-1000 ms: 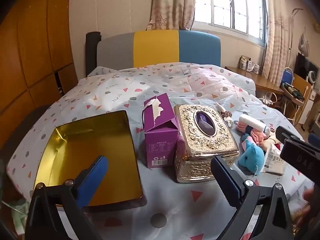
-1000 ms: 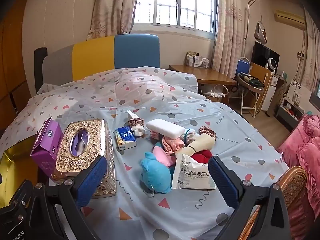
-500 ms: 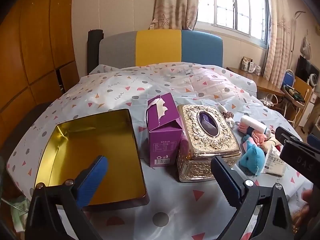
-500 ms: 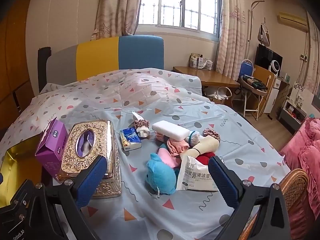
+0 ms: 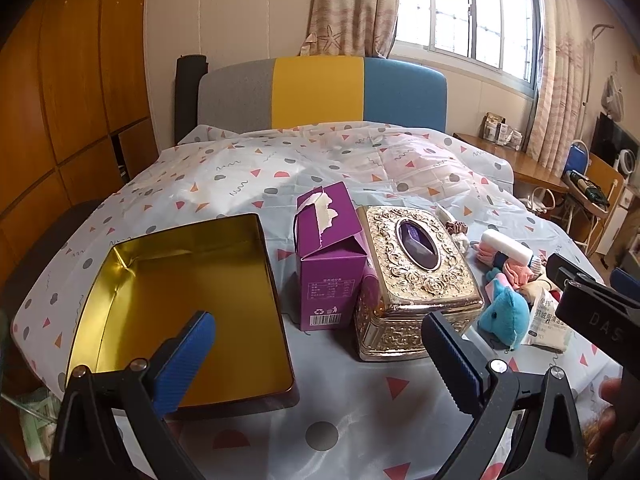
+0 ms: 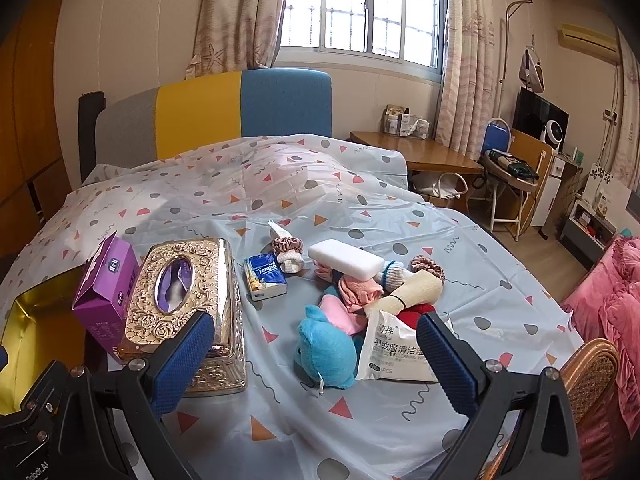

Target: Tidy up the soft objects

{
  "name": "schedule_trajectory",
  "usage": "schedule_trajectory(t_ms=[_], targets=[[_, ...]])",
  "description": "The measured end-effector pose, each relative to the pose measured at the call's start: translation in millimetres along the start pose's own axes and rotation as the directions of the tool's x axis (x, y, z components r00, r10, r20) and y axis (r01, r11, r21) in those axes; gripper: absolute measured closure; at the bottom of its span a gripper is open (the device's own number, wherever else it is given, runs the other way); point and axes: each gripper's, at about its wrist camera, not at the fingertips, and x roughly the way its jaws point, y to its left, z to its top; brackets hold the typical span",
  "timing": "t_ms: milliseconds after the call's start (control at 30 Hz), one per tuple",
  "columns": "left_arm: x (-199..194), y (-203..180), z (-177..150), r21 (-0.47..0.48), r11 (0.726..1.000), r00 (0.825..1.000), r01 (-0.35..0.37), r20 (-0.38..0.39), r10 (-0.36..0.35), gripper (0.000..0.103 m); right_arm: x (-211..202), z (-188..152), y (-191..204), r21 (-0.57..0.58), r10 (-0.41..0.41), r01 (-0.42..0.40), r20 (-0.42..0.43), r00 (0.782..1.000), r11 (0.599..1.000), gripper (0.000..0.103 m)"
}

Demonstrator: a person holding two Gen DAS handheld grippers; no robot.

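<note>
Pulled back a little since the earlier frames, so more cover shows below the tin and the pile sits higher in both views. Left tongs (image 5: 318,354) spread wide, holding nothing, low in the frame above bare cover (image 5: 320,408). Right tongs (image 6: 314,354) likewise apart and empty.

Soft pile lying on the cover: in the right view at mid-frame, just above and between the two blue pads (image 6: 184,356). Blue plush (image 6: 326,350) nearest, between the pads; pink cloth (image 6: 344,312) behind it; white wipes pack (image 6: 396,354) touching the right pad's tip; white sponge (image 6: 346,260) on top of the heap. In the left view, same pile pushed to the right edge, beyond the right pad, plush (image 5: 506,310) foremost.

Left view only: open gold tin (image 5: 180,292) in full at lower left, empty, with the left pad over its near part; purple carton (image 5: 330,256) and gold tissue box (image 5: 416,272) side by side at centre. Right view only: blue tissue packet (image 6: 266,276), scrunchies (image 6: 286,244), red item under the heap, pink bedding at right edge. Tin there only a sliver at far left (image 6: 24,320).
</note>
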Motion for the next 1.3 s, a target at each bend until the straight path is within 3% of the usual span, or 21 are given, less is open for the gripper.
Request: schedule_trajectory(t_ms=[1300], targets=[[-2.2, -0.4, -4.1, 0.003, 1.000, 1.000, -0.002, -0.007, 0.002, 0.000, 0.9, -0.3, -3.3, -0.001, 0.014, -0.014, 0.001, 1.000, 1.000, 0.000]])
